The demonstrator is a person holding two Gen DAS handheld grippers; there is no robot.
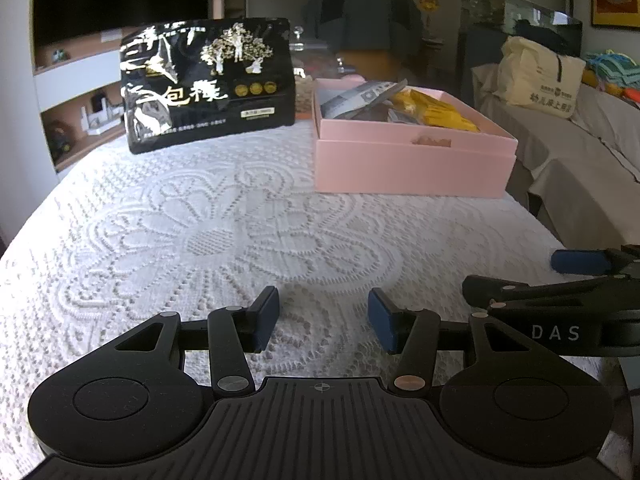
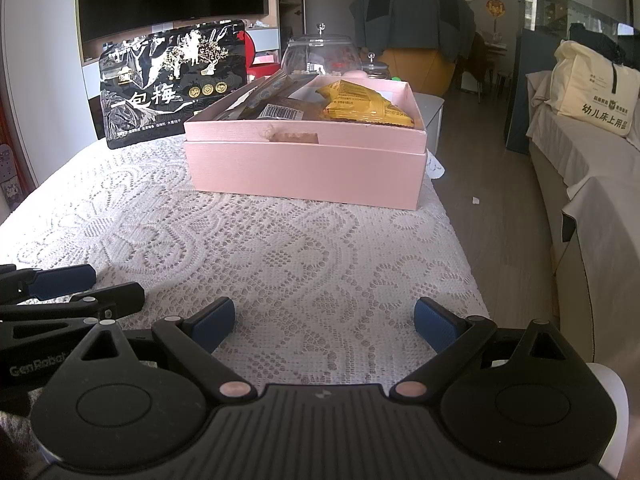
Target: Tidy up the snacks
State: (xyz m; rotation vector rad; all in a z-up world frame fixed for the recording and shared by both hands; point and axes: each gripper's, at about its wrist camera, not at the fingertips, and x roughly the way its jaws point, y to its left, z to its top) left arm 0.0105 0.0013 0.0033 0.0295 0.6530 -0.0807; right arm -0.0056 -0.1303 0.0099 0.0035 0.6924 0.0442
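a: where's the snack we need?

b: the black plum pouch (image 1: 208, 84) stands upright at the far side of the table (image 1: 200, 220), on the lace cloth, just left of the pink box (image 1: 412, 160). the box already holds a yellow packet (image 2: 364, 106) and some grey ones.

a: and the claws?

b: left claw (image 1: 324, 320) is open and empty, low over the near edge. right claw (image 2: 324, 324) is spread wider, also empty.

a: how will the pouch handle?

b: probably light, soft and glossy, so it may slip and buckle. i'd pinch the flat top seam, not the puffy middle.
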